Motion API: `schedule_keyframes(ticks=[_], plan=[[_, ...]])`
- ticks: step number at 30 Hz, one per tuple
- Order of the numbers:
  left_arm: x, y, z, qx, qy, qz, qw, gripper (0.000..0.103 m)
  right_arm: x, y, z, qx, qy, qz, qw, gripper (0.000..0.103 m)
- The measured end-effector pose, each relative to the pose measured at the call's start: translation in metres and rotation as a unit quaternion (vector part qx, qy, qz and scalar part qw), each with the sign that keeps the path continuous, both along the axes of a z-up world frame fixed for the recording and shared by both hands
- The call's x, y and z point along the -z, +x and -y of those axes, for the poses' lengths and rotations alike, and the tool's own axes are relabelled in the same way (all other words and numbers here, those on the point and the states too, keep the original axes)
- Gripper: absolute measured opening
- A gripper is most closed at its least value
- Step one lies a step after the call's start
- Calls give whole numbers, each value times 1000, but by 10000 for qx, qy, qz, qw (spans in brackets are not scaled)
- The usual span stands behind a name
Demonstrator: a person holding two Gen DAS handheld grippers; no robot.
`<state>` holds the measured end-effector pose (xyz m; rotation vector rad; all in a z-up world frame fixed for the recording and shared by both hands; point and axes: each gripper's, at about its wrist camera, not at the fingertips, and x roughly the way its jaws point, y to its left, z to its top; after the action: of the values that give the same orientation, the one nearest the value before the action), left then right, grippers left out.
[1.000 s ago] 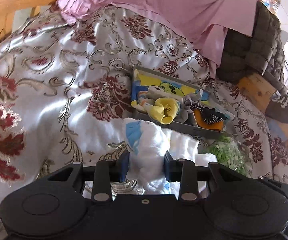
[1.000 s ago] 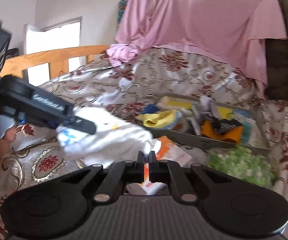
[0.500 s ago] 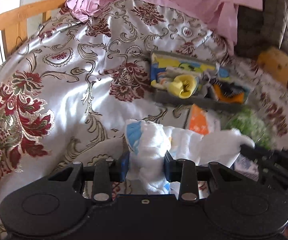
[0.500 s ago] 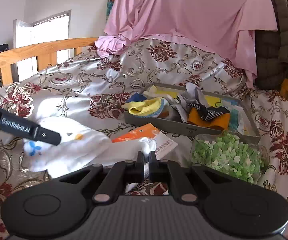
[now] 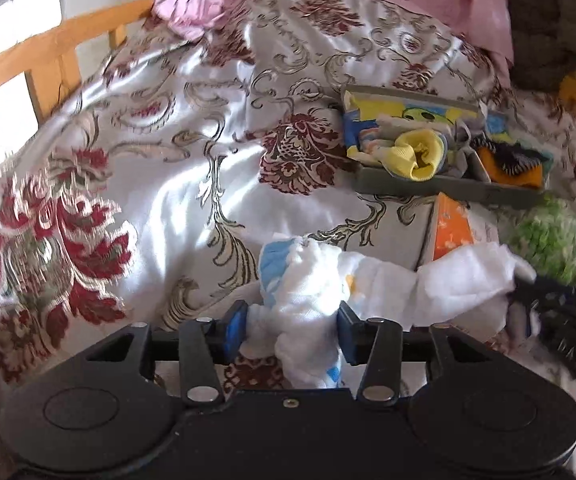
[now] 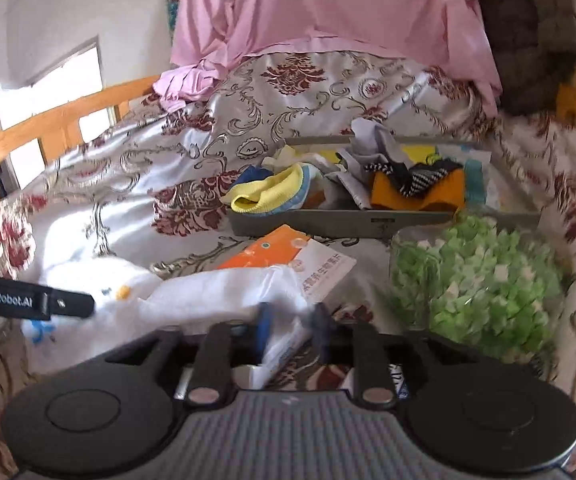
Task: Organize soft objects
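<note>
Left wrist view: left hand-held gripper (image 5: 291, 330) pinched on bunched white muslin cloth with blue print (image 5: 311, 280), cloth trailing rightward to right hand-held gripper (image 5: 527, 292) over floral satin bedspread (image 5: 160, 184). Ahead and right, grey tray of folded socks (image 5: 447, 190).

Right wrist view: right hand-held gripper (image 6: 291, 330) blurred, fingers parted, white cloth (image 6: 224, 292) between them. Left hand-held gripper (image 6: 84, 304) at cloth's far-left end. Orange-and-white packet (image 6: 288, 256) just ahead; green-patterned bundle (image 6: 475, 280) right.

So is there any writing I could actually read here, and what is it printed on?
"GenRobot.AI": white letters on the black finger of the left hand-held gripper, seen from the right wrist.
Red Chinese characters on the orange and white packet: too blurred to read.
Small dark mark on the gray tray front wall: too small to read.
Nothing else legible.
</note>
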<state>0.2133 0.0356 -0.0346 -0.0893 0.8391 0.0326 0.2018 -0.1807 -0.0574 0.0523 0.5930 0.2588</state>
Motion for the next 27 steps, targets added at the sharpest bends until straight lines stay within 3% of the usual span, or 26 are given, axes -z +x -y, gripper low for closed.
schedule_keyframes(ticks=[4,7,14,18,21,27], plan=[[8,7,-12,-230,-680,-244,9971,55,-2,3,7,47,382,-65,9992,51],[11,10,-12,-237,-809,-287,9960,59,-3,3,9,65,550,-70,9984,61],[9,8,5,244,-662,-232,9972,69,-5,5,10,100,821,-156,9964,75],[12,7,14,473,-394,-237,9978,72,-8,8,18,126,1233,-294,9919,88],[15,8,18,567,-291,-262,9976,75,-8,10,23,136,1514,-335,9878,91],[22,10,23,688,-122,-349,9969,75,-2,21,14,153,1189,-226,9925,92]])
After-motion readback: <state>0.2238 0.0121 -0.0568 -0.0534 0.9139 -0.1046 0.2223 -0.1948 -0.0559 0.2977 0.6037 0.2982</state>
